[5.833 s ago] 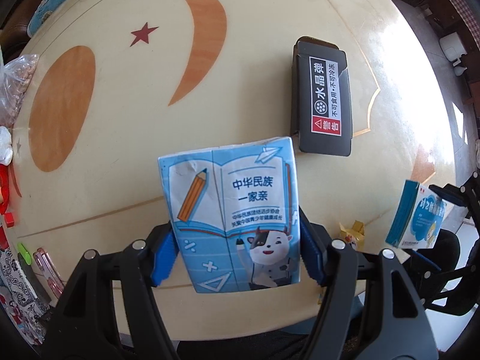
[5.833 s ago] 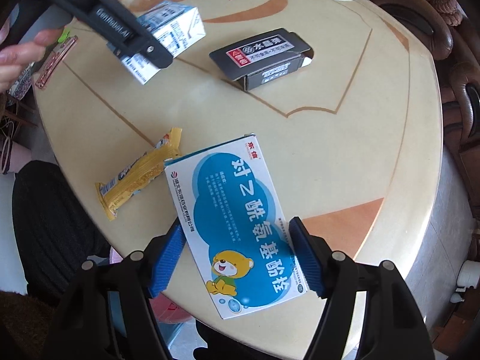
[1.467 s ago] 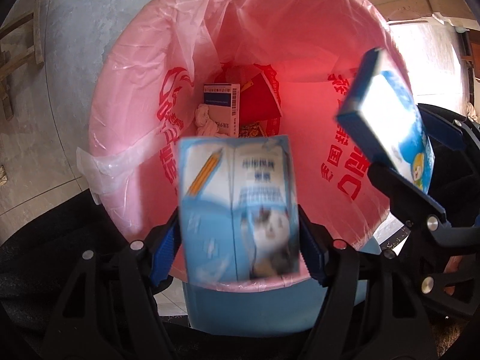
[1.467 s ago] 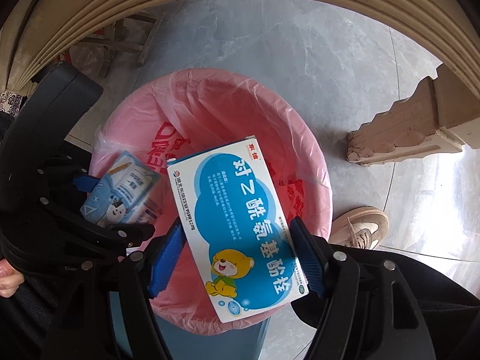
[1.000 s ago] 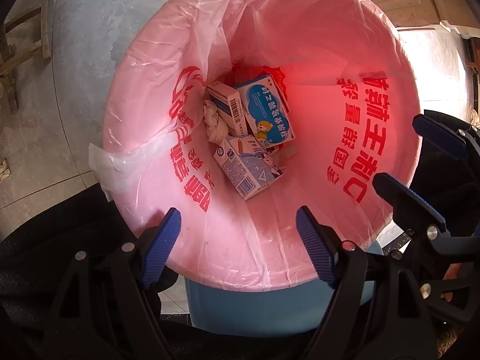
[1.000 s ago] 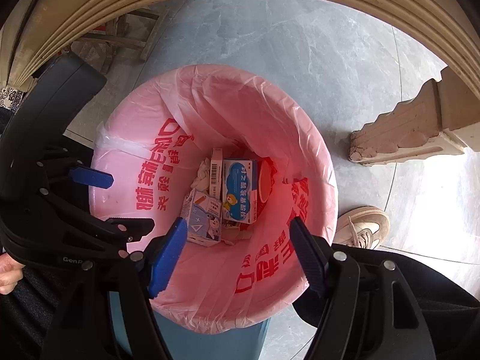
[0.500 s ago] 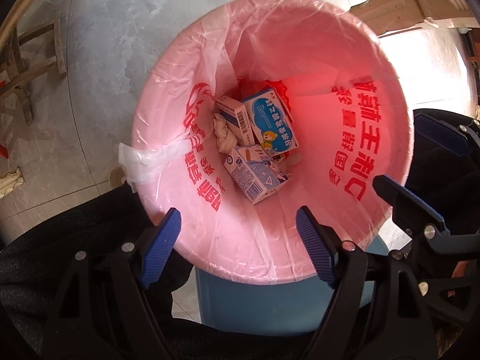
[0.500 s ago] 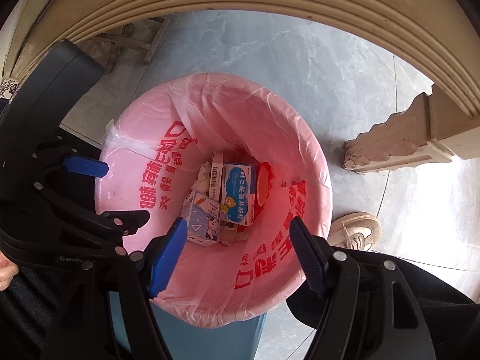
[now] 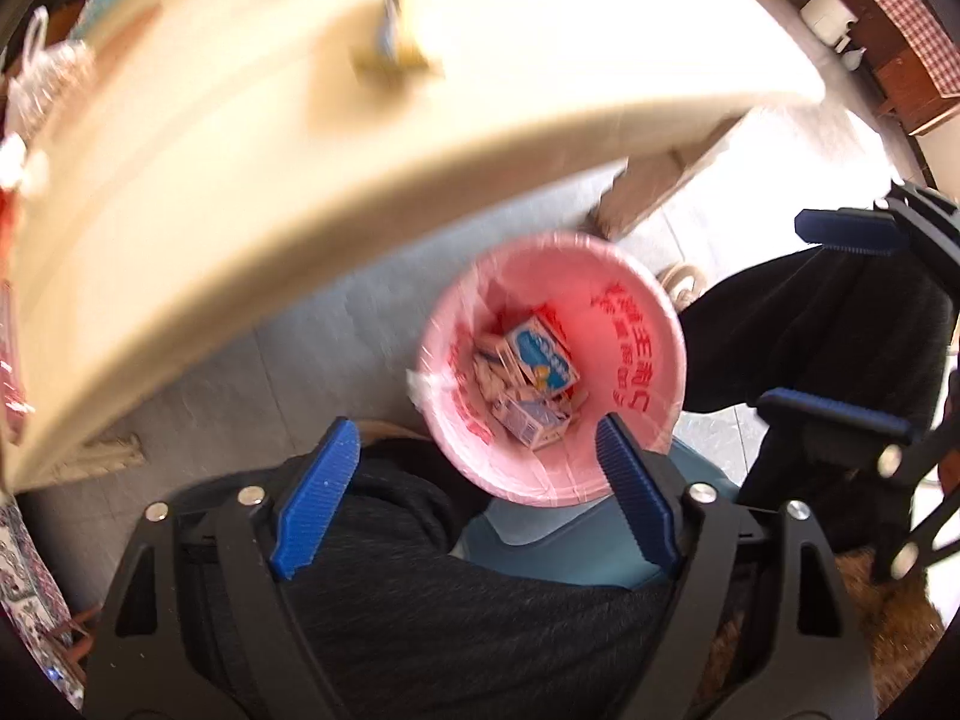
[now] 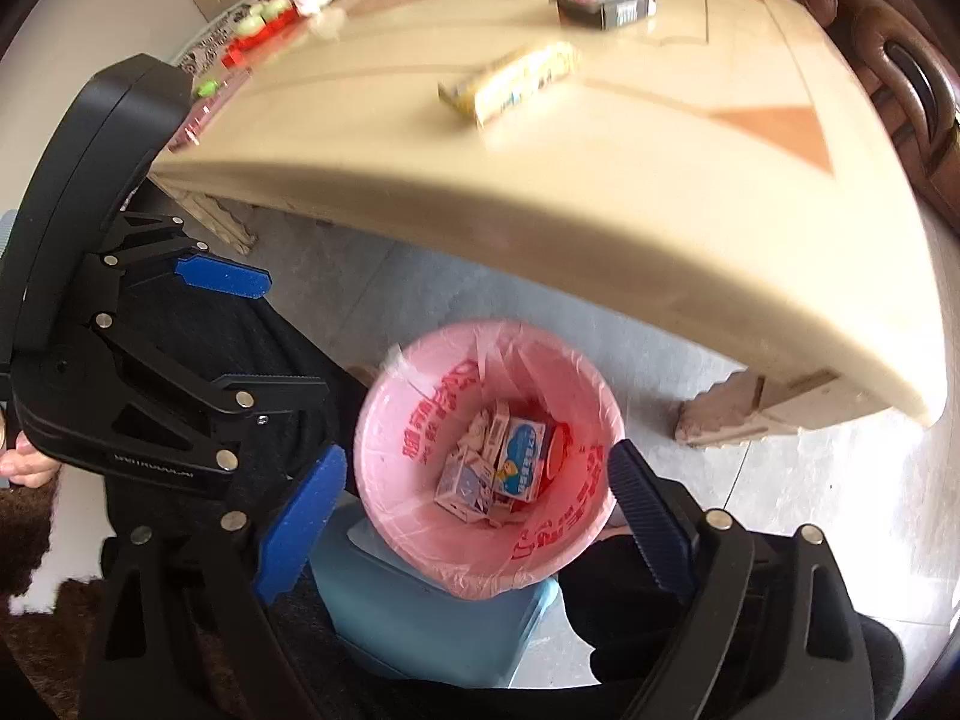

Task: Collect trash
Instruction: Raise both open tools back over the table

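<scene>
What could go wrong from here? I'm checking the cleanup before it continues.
The yellow wrapper lies near the table edge, so a clumsy pick might knock it to the floor. Both claws, left and right, are empty with jaws opening and close together, so they might collide. The black box sits farther back.

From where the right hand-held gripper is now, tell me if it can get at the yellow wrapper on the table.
Probably yes. The right hand-held gripper is empty, its jaws opening, and the yellow wrapper lies apart from the black box, with bare table around it. It must first clear the table edge.
</scene>
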`<state>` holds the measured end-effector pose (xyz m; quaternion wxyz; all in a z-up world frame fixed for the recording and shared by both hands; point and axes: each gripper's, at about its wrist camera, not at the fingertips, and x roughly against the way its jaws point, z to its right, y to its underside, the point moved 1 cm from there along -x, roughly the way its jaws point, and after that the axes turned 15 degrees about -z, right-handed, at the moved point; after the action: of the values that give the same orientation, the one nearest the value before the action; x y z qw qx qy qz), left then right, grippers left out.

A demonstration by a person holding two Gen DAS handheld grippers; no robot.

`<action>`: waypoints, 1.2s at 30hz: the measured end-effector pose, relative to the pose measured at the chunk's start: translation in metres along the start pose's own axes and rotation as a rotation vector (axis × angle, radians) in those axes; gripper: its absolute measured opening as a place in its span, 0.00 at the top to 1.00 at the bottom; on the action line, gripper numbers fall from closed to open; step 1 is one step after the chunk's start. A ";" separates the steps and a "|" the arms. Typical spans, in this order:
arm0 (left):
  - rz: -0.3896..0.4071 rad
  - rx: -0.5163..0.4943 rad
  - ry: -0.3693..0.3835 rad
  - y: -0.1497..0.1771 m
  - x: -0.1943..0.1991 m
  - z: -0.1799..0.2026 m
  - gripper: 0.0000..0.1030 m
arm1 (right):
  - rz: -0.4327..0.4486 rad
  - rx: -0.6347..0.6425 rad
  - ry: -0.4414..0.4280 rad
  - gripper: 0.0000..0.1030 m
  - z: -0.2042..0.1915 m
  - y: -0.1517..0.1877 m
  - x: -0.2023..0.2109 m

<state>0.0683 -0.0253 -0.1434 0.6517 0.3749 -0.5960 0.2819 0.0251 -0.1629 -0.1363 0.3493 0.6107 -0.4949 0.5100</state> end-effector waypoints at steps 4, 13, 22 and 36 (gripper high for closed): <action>0.072 -0.033 -0.072 -0.004 0.075 -0.013 0.18 | 0.065 0.016 0.018 0.10 0.006 -0.031 0.077; 0.125 -0.040 -0.157 -0.035 0.175 -0.024 0.18 | 0.192 -0.030 0.113 0.10 0.022 -0.122 0.211; 0.113 -0.103 -0.137 -0.065 0.178 -0.019 0.18 | 0.121 -0.090 0.080 0.10 0.039 -0.184 0.211; 0.001 -0.116 -0.108 -0.118 0.092 -0.032 0.18 | -0.057 -0.232 0.032 0.10 0.079 -0.254 0.125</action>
<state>0.1945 -0.0726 -0.0711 0.6388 0.3509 -0.6459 0.2269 0.2899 -0.2001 -0.0136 0.4396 0.5718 -0.5275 0.4489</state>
